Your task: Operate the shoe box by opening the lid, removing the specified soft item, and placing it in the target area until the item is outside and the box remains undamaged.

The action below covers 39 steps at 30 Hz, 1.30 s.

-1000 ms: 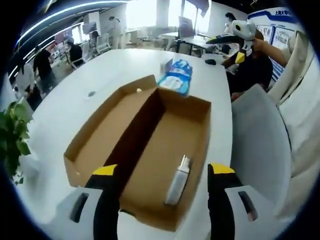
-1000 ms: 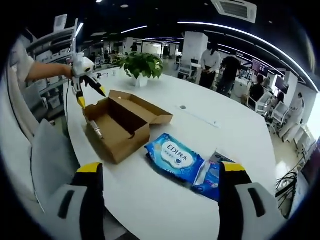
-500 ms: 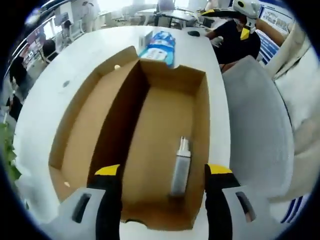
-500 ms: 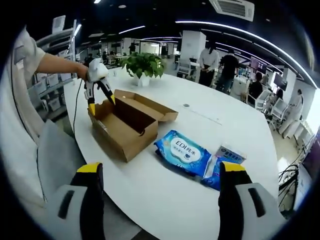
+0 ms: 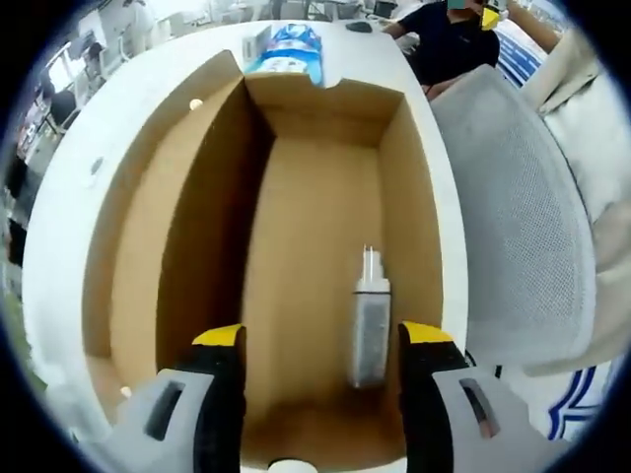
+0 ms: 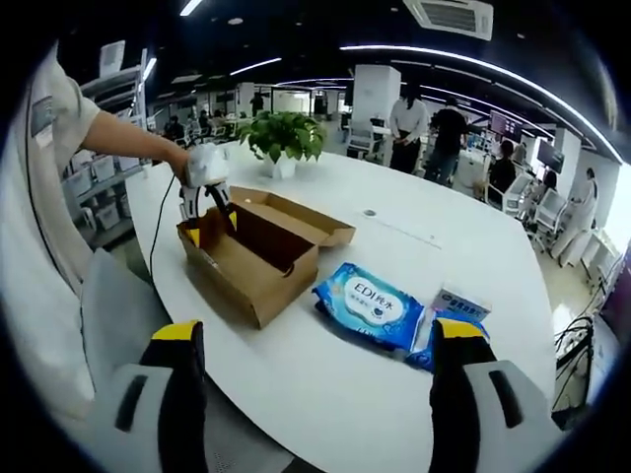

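My left hand-held gripper [image 5: 317,337] hangs over the open shoe box [image 5: 296,246], jaws spread and empty.

In the left gripper view the lid [image 5: 138,236] lies folded back at 9 o'clock, and a small tube [image 5: 371,320] lies on the box floor at about 5 o'clock, just inside my right jaw, near the right wall; whether it touches the jaw I cannot tell. In the right gripper view my right hand-held gripper [image 6: 314,340] is released and holds nothing, well apart from the box, which sits at 10 o'clock on the white tabletop [image 6: 325,394]. A blue wipes pack [image 6: 373,301] lies beside the box, a smaller blue packet [image 6: 455,307] just past it, and a potted plant [image 6: 284,138] stands behind.
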Available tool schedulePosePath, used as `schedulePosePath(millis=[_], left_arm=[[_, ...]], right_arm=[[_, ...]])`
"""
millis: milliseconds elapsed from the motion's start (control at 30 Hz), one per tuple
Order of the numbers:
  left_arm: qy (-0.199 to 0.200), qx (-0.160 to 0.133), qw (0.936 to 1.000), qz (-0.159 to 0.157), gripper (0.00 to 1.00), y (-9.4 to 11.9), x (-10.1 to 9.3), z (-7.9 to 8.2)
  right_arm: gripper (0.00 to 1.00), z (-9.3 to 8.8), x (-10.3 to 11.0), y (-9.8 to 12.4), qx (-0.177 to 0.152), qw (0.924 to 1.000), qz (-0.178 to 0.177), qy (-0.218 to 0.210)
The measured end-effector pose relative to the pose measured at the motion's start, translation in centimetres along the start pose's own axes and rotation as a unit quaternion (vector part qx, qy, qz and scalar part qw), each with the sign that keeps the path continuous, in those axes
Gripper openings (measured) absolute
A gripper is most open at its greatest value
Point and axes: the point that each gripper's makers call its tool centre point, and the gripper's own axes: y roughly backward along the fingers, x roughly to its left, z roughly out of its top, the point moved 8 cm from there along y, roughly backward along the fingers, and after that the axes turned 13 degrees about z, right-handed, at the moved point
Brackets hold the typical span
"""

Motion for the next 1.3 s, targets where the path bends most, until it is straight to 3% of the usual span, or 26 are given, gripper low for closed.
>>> schedulePosePath(millis=[400,933,1300], left_arm=[[-0.019,0.015,0.9994,-0.023,0.61,-1.7,-0.5,0.3],[-0.017,0.008,0.9993,-0.034,0.53,-3.5,-1.1,0.6],[-0.019,0.001,0.9994,-0.029,0.35,-3.7,-1.6,0.2]], right_arm=[[0.90,-0.9,0.1,0.0,0.016,0.9998,-0.002,-0.006],[0.89,-1.5,-1.2,0.4,0.023,0.9994,-0.016,-0.023],[0.87,-1.3,-1.2,0.0,0.025,0.9994,-0.010,-0.019]])
